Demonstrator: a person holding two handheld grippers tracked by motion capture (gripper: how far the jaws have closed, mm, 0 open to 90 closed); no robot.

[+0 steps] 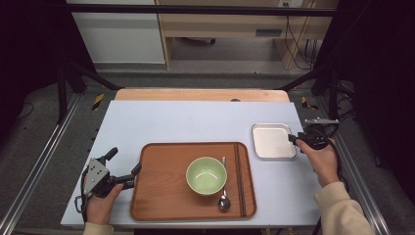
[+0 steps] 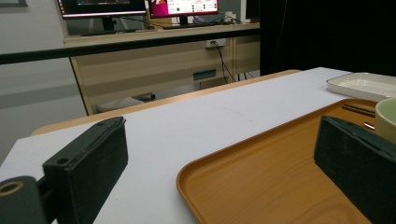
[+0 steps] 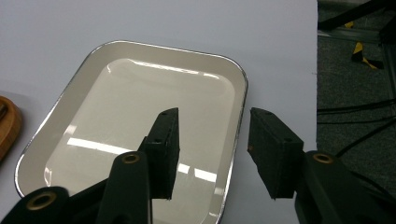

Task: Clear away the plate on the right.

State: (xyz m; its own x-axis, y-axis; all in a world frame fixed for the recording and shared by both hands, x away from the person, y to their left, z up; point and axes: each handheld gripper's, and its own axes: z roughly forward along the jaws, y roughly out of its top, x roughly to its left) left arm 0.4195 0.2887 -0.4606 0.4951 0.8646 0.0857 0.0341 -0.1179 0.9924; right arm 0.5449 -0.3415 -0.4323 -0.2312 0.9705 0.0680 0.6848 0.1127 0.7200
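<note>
A shallow white metal-rimmed dish (image 1: 271,141) lies on the pale table right of a wooden tray (image 1: 161,186). My right gripper (image 1: 293,139) is at the dish's right edge. In the right gripper view, my right gripper (image 3: 213,116) is open and straddles the dish rim (image 3: 240,93), one jaw over the inside and one outside, with a gap on both sides. On the wooden tray are a green bowl (image 1: 206,175), a spoon (image 1: 224,200) and dark chopsticks (image 1: 239,176). My left gripper (image 1: 125,160) is open at the tray's left edge, holding nothing. In its own view my left gripper (image 2: 219,140) spans the tray corner (image 2: 261,177).
The table's right edge runs close behind my right hand, with dark floor and cables (image 3: 359,135) beyond it. A black frame bar (image 1: 195,9) crosses the far side. A desk with monitors (image 2: 140,7) stands past the table. Bare tabletop (image 1: 195,122) lies behind the tray.
</note>
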